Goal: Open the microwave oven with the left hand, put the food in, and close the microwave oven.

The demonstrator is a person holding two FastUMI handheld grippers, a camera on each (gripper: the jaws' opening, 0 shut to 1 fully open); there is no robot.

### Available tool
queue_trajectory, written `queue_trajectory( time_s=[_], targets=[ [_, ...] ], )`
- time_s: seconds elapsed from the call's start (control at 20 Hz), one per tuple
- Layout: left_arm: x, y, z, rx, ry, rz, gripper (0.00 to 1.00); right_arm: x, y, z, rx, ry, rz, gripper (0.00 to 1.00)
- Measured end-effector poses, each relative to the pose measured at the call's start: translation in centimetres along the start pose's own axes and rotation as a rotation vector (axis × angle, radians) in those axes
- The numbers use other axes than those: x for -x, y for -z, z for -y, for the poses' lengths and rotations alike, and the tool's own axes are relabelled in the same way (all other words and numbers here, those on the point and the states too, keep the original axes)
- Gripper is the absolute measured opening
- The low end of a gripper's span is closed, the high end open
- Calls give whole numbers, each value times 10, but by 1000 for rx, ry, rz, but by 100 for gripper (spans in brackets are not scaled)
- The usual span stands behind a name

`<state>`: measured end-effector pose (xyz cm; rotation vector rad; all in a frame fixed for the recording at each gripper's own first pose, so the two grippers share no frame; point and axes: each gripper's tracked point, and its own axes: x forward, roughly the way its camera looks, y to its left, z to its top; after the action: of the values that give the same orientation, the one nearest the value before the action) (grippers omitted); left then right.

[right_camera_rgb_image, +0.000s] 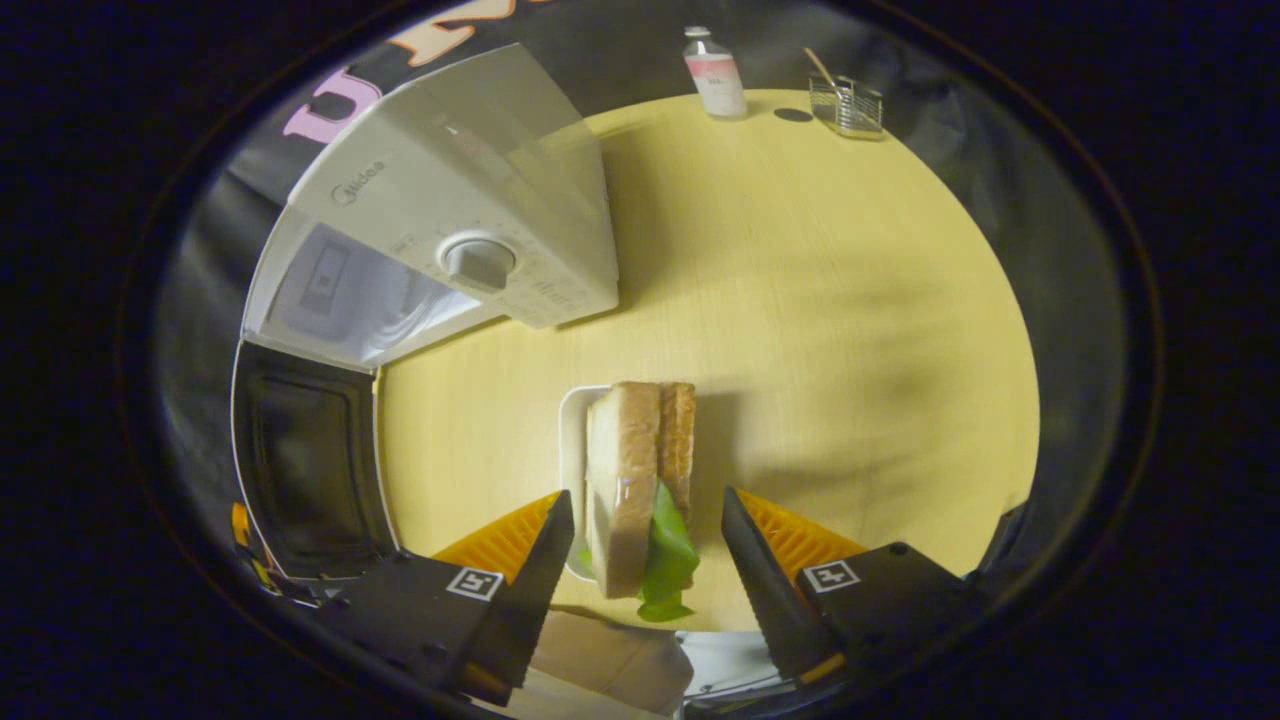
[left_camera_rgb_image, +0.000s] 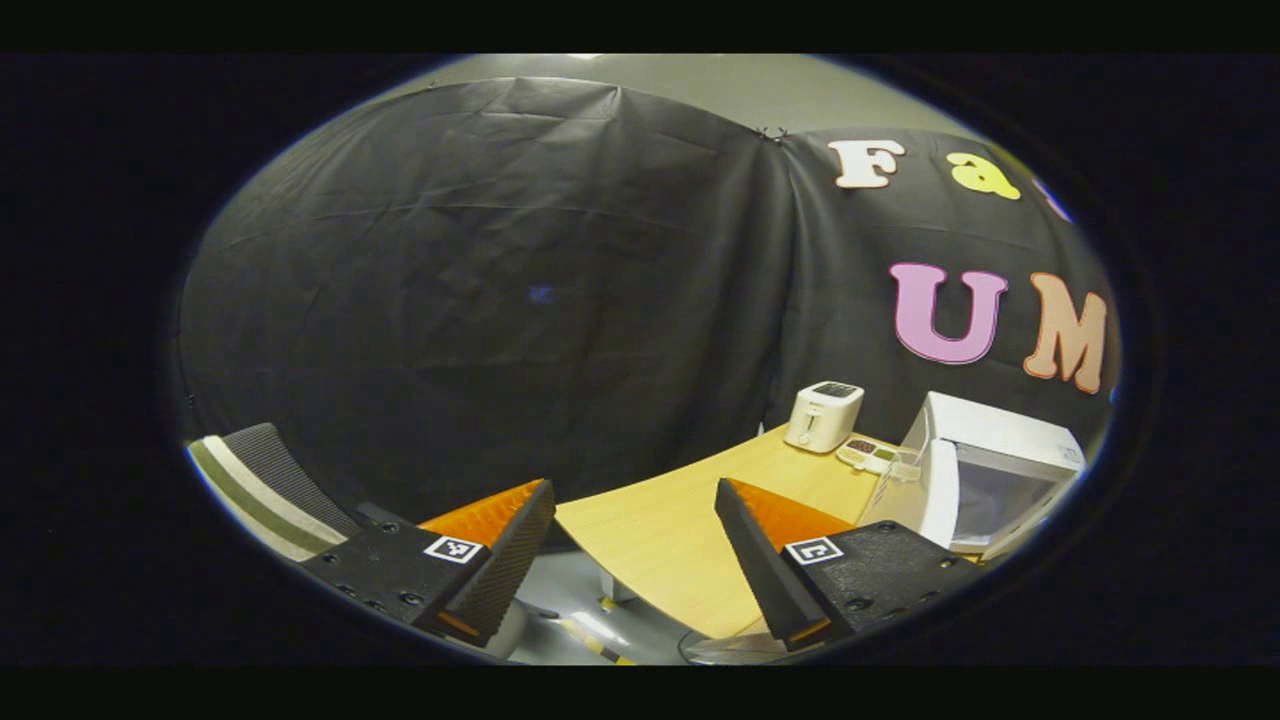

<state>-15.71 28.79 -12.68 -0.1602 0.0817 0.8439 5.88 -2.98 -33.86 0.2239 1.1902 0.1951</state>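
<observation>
In the right gripper view, the sandwich (right_camera_rgb_image: pixel 640 480) is hiding most of the white plate (right_camera_rgb_image: pixel 572 440) beneath it, and the microwave door (right_camera_rgb_image: pixel 305 460) is running out of frame at the left edge. In the left gripper view, the microwave (left_camera_rgb_image: pixel 985 470) is being cut off at the right, and the small tray (left_camera_rgb_image: pixel 868 455) beside the toaster (left_camera_rgb_image: pixel 823 415) is appearing too small to identify its contents.

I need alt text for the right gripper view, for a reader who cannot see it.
The open right gripper straddles a sandwich standing on edge on a white plate, not gripping it. On the yellow table behind, the white microwave has its door open.
</observation>
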Motion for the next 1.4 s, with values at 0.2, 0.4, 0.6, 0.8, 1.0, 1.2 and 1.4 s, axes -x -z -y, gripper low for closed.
queue_trajectory(
  time_s=[0.2, 0.4, 0.6, 0.8, 1.0, 1.2, 1.4],
  targets=[
    [-7, 1, 13, -10, 3, -13, 94, -8, -4, -6, -74, -60, -19, 47],
    [-9, 1, 22, -16, 18, -20, 94, -6, -6, -11, -103, -115, -13, 32],
    [-12, 4, 27, -19, 40, -36, 94, 8, -5, -18, -108, -141, 25, 39],
    [-18, 8, 32, -18, 83, -56, 94, 29, -6, -34, -164, -186, 69, 39],
    [-32, 13, 39, -24, 154, -75, 90, 56, -16, -74, -298, -314, 185, 38],
    [-44, 13, 37, -49, 201, -90, 94, 79, -17, -131, -447, -498, 285, 38],
    [-54, 15, 27, -79, 229, -104, 94, 85, -10, -191, -512, -629, 351, 38]
  ],
)
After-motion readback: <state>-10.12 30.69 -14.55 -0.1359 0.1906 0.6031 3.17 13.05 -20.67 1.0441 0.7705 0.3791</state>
